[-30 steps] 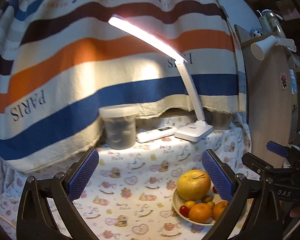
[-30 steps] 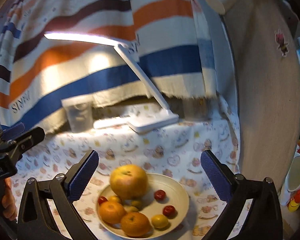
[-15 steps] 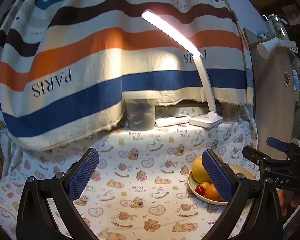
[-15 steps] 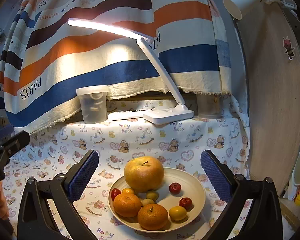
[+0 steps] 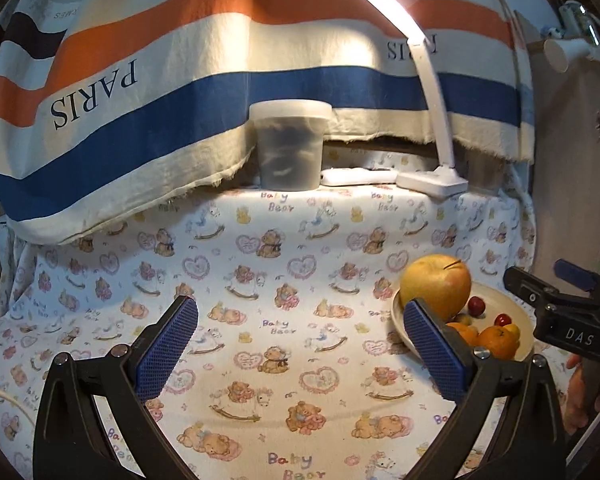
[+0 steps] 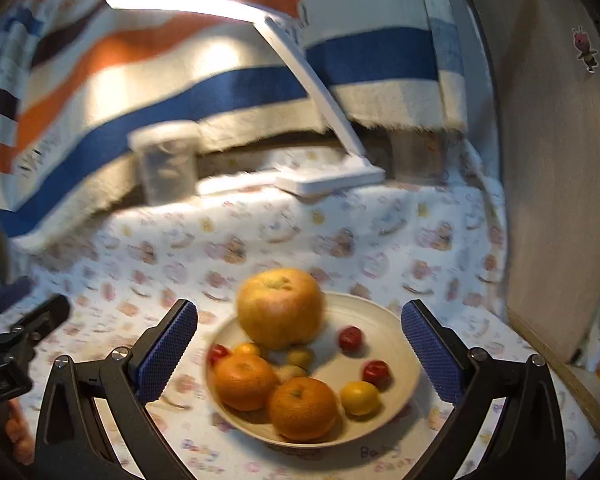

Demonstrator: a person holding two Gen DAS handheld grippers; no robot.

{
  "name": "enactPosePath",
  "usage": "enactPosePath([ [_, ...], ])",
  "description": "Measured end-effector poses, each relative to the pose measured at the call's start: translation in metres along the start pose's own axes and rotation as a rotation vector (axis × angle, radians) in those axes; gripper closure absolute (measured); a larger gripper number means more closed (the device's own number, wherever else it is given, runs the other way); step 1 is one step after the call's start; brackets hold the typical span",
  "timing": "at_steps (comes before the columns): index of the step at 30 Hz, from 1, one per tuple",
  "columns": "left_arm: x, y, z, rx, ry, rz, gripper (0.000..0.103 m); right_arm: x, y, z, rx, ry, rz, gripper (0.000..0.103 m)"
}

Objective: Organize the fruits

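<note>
A cream bowl (image 6: 384, 316) holds a big yellow apple (image 6: 280, 308), two oranges (image 6: 302, 408), several small red and yellow fruits. In the left wrist view the bowl (image 5: 512, 308) and the apple (image 5: 436, 280) sit at the right, partly behind my right finger pad. My right gripper (image 6: 298, 354) is open and empty, hovering just over the bowl. My left gripper (image 5: 300, 350) is open and empty above the bare cloth, left of the bowl. The right gripper's body (image 5: 572, 320) shows at the right edge.
A bear-print cloth (image 5: 284, 280) covers the table. At the back stand a lidded plastic tub (image 5: 290, 144), a white remote (image 5: 358, 176) and a lit desk lamp (image 5: 432, 182). A striped blanket (image 5: 140, 92) hangs behind. A wooden panel (image 6: 556, 160) stands at the right.
My right gripper has moved closer over the bowl; its view is blurred by motion. My left gripper has shifted closer and lower towards the table, with the bowl still at its right.
</note>
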State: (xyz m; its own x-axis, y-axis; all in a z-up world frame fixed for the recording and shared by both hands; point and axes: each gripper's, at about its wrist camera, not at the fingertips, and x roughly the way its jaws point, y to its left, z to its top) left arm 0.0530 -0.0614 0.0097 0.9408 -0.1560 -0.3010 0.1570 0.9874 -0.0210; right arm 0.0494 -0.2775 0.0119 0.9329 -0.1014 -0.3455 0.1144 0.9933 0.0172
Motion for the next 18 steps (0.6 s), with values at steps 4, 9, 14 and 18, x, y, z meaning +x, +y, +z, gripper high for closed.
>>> enactPosePath([
  [4, 0.0, 0.0, 0.0, 0.004, 0.003, 0.01, 0.001, -0.006, 0.011, -0.001, -0.062, -0.028, -0.005, 0.0],
  [9, -0.001, 0.001, -0.001, 0.0, -0.001, 0.015, 0.001, -0.013, 0.012, -0.001, -0.06, -0.054, 0.018, 0.0],
  [14, 0.0, 0.001, -0.001, -0.002, 0.004, -0.003, 0.001, -0.014, 0.014, -0.001, -0.07, -0.052, 0.022, 0.0],
  [18, 0.0, 0.001, 0.0, 0.001, 0.006, -0.014, 0.001, -0.013, 0.015, 0.0, -0.073, -0.05, 0.04, 0.0],
])
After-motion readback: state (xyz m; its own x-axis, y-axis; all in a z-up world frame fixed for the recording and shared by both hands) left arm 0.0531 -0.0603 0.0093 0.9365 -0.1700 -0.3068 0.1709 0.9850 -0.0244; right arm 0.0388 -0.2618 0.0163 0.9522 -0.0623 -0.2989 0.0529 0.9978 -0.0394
